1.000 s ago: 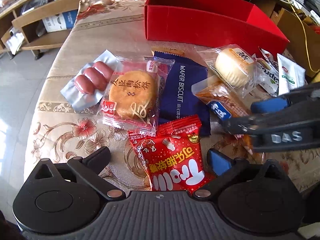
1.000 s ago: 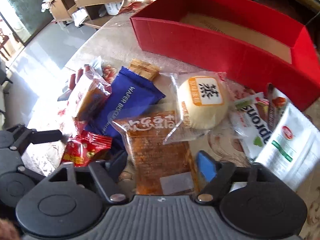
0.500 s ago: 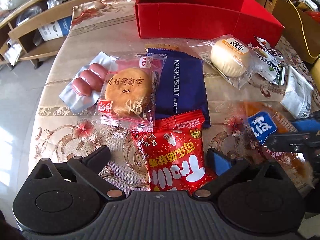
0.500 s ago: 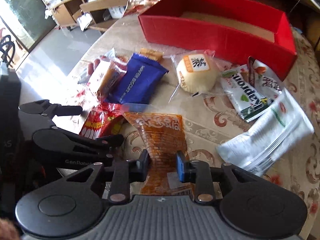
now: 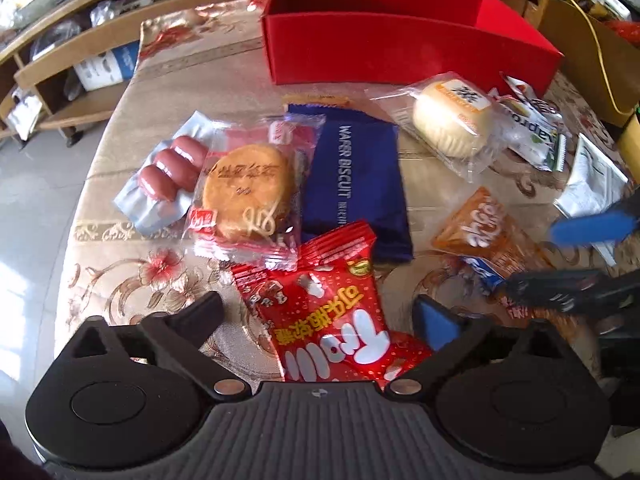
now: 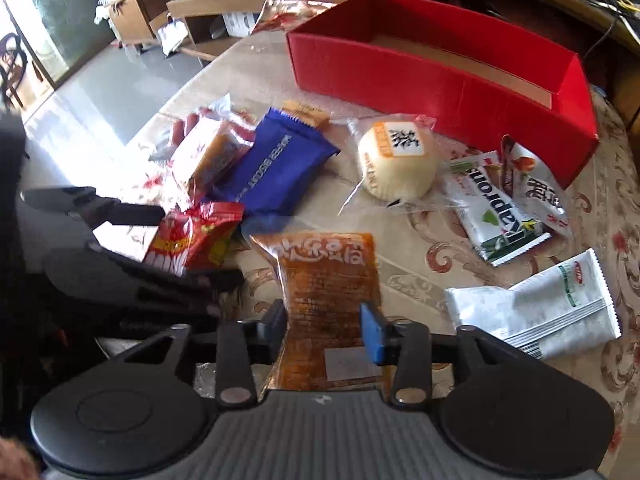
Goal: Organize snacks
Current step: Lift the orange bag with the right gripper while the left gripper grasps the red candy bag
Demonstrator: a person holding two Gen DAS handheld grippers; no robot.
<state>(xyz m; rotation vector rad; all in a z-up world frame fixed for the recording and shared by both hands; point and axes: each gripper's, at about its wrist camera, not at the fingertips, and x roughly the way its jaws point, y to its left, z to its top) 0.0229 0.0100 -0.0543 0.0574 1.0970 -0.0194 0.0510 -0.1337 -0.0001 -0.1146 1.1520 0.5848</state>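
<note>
Left wrist view, far left: a silver pack of three small sausages (image 5: pixel 170 174) lies on the counter (image 5: pixel 132 264), overlapped at its right by a clear pack holding a round golden cake (image 5: pixel 248 194) with Chinese writing. Right of that sits a dark blue pack (image 5: pixel 354 184) printed "WAFER BISCUIT", and near it a red snack bag (image 5: pixel 332 320) with white Chinese characters lies between the wide-apart jaws of the left gripper (image 5: pixel 316 314), neither pad pressing it. Behind stands the red box (image 5: pixel 400 50). Further right rests a pale steamed bun (image 5: pixel 454 120) in clear wrap under an orange label, then a green and white packet (image 5: pixel 534 132) whose upside-down letters I cannot read fully.

In the right wrist view, the right gripper (image 6: pixel 326 330) has just been opening its jaws; the orange packet (image 6: pixel 326 276), with white Chinese script, lies between them on the counter, unpinched. At far right lies a white pouch (image 6: pixel 560 304).
</note>
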